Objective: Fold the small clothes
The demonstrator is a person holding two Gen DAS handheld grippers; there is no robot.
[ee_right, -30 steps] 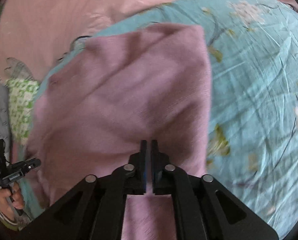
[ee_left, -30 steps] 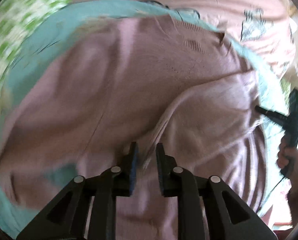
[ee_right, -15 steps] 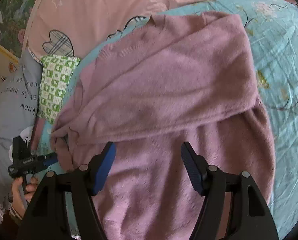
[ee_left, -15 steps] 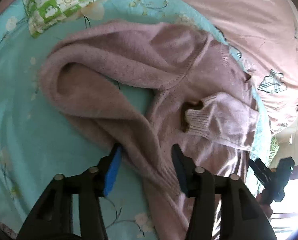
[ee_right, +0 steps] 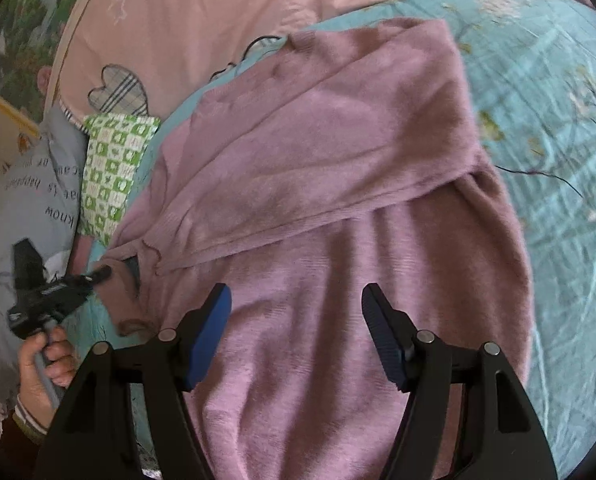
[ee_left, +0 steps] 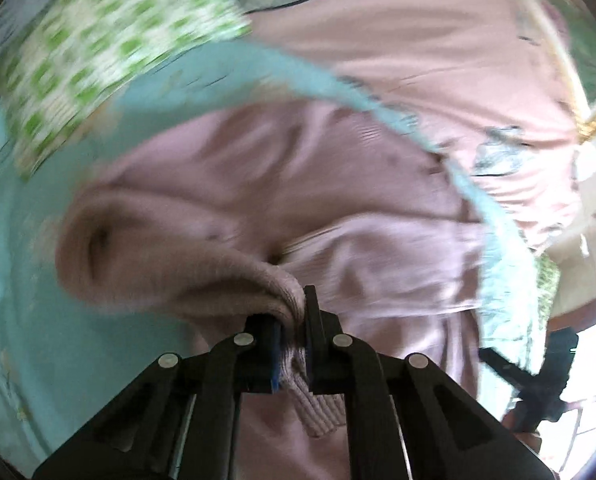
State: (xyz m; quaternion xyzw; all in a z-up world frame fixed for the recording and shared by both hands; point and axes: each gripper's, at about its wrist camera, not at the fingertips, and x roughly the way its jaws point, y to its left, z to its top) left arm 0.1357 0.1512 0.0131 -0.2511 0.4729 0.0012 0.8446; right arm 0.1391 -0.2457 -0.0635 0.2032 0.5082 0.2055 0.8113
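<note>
A small mauve knitted sweater point(ee_right: 338, 208) lay spread on a turquoise floral bedsheet point(ee_right: 558, 128), filling the middle of both views. Its right sleeve point(ee_right: 338, 128) was folded diagonally across the chest, and the lower body ran down toward the right camera in soft lengthwise wrinkles. On the sweater's other side, the left sleeve point(ee_left: 170, 264) rose in a rounded loop off the sheet.

The left gripper point(ee_left: 292, 328) had just closed its black fingers on that sleeve; the ribbed cuff point(ee_left: 318, 408) was pinched between the blue pads and hung out beneath them. That view was blurred.

The right gripper point(ee_right: 296, 336) hovered over the sweater's lower body with its blue-padded fingers point(ee_right: 210, 336) spread wide, holding nothing; they had just been opening.

In the right view, the left gripper's tip touched the sleeve at the sweater's left edge, and the person's left hand point(ee_right: 42, 368) gripped its handle, a striped cuff at the wrist.

Beyond the sweater lay a green-and-white checked cloth point(ee_right: 114, 168), just beside its shoulder, then a pink quilt with plaid heart patches point(ee_right: 178, 32) and a grey pillow with printed lettering point(ee_right: 38, 196).
</note>
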